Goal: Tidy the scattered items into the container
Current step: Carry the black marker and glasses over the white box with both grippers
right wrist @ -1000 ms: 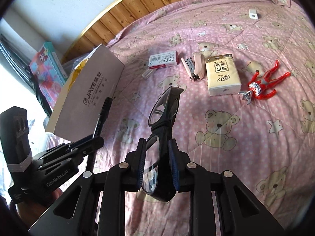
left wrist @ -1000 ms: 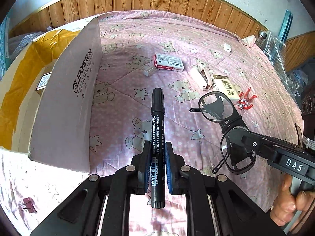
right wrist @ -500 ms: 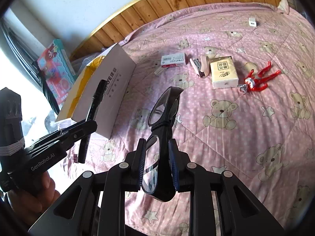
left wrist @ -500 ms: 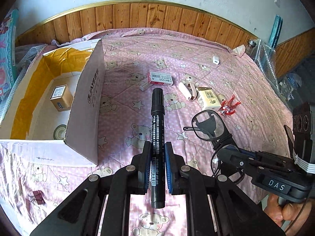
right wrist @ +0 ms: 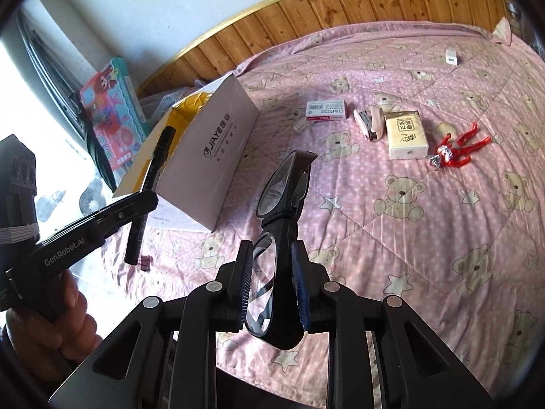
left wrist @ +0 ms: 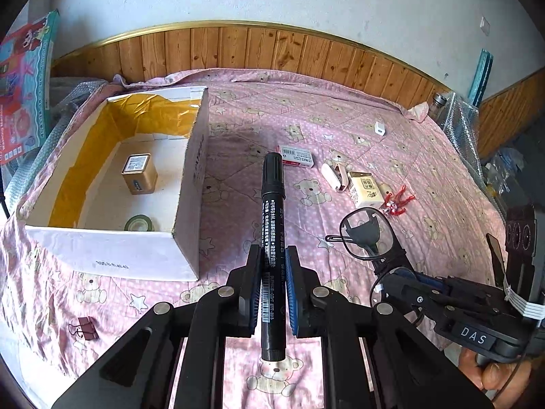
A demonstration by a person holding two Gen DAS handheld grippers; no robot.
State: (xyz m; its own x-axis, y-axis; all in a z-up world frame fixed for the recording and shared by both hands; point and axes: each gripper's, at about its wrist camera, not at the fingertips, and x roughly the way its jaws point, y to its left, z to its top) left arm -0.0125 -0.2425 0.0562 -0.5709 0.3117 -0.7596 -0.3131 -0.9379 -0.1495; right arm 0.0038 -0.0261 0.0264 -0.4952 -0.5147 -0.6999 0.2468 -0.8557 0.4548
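Marker (left wrist: pixel 272 235) and glasses (right wrist: pixel 282 211) are both up in the air, one in each of your tools. Your left gripper (left wrist: pixel 272 289) pinches the black marker around its middle, and the pen sticks out past the fingers, cap end forward. Your right gripper (right wrist: pixel 274 284) squeezes one lens of the black glasses, with the other lens reaching out ahead of the pads.

Ahead and to the left of your left gripper sits the open white box (left wrist: pixel 190 184) on the pink bear blanket (left wrist: pixel 425 177). Inside it you can see a small gold box (left wrist: pixel 139 173) and a roll of tape (left wrist: pixel 139 223).

Out in front of your right gripper, lying on the blanket, are a red and white packet (right wrist: pixel 327 109), a pink stapler (right wrist: pixel 369 123), a pack of tissues (right wrist: pixel 406 133) and a little red toy figure (right wrist: pixel 458 150). The stapler and the tissues lie just beside each other. A small white plug (right wrist: pixel 451 56) rests far ahead, well apart from the rest. A dark red clip (left wrist: pixel 83 328) lies low and to the left of your left gripper.
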